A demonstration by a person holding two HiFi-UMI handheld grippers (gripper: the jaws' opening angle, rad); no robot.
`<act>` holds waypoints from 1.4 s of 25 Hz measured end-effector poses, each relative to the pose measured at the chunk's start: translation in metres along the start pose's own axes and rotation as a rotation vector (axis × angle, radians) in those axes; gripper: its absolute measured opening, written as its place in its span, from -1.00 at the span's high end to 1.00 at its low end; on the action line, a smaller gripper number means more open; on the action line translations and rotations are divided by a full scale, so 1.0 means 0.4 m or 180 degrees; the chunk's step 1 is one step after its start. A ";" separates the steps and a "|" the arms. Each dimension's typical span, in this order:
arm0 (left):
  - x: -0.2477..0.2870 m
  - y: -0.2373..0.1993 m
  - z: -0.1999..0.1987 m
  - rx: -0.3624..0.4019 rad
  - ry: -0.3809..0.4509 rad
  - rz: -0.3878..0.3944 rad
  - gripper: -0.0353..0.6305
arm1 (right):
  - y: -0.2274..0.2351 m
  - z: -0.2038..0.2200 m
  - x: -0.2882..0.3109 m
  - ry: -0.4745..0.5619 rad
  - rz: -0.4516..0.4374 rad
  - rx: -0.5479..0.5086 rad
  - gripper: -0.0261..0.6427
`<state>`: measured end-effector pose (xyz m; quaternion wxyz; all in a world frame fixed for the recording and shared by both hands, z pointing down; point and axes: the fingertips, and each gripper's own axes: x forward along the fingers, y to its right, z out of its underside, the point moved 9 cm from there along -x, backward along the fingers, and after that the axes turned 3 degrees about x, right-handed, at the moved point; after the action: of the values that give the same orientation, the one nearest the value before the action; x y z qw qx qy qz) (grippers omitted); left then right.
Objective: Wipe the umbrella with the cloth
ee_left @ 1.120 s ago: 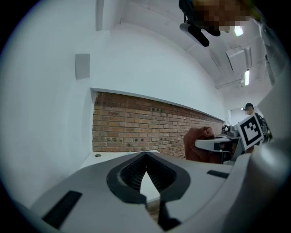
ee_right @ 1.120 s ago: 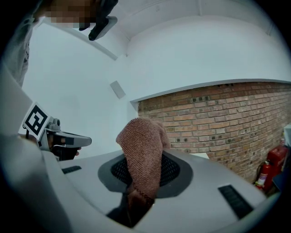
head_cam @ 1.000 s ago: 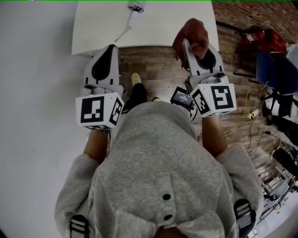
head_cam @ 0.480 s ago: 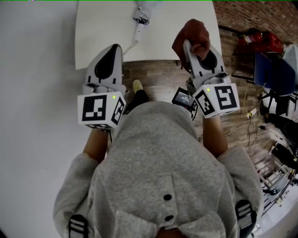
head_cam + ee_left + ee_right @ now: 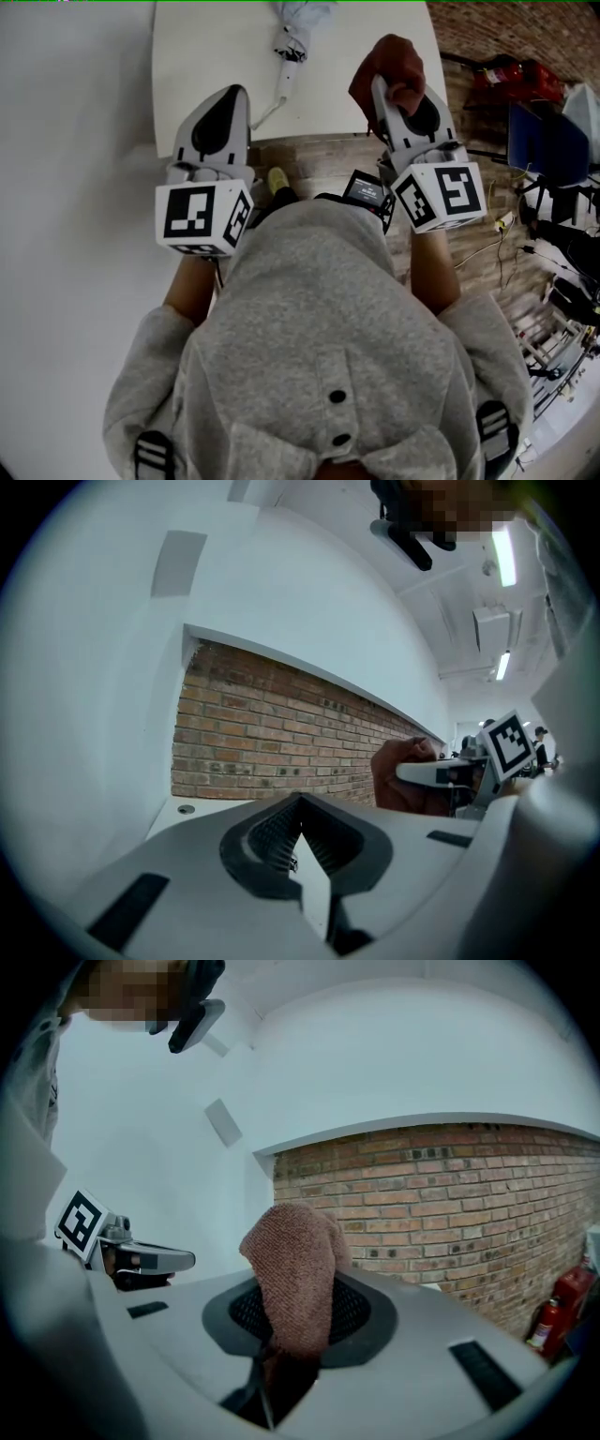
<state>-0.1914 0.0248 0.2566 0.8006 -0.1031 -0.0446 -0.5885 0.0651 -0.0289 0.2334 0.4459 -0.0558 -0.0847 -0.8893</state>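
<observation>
Left gripper (image 5: 232,94) was clamped shut and empty, the pale, folded umbrella (image 5: 302,21) lay limp at the smooth white table's (image 5: 202,56) far edge, and the right gripper (image 5: 382,94) pinched a nubby brown cloth (image 5: 396,67).

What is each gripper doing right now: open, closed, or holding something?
Left gripper: closed, nothing between its jaws.
Right gripper: closed on the brown cloth.
</observation>
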 end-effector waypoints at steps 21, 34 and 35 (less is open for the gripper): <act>0.039 0.016 0.040 -0.0107 -0.0020 -0.0032 0.85 | 0.048 0.016 0.025 -0.0022 -0.0100 -0.0164 0.62; 0.215 0.004 0.064 -0.0184 -0.0310 -0.0184 0.85 | 0.189 0.016 0.191 -0.0164 -0.0341 -0.0216 0.62; 0.228 0.002 0.072 -0.0214 -0.0374 -0.0194 0.85 | 0.197 0.017 0.205 -0.0199 -0.0362 -0.0232 0.62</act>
<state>-0.1616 -0.0538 0.3020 0.7744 -0.1629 -0.0749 -0.6067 0.0795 -0.1381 0.2622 0.3895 -0.0948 -0.0691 -0.9135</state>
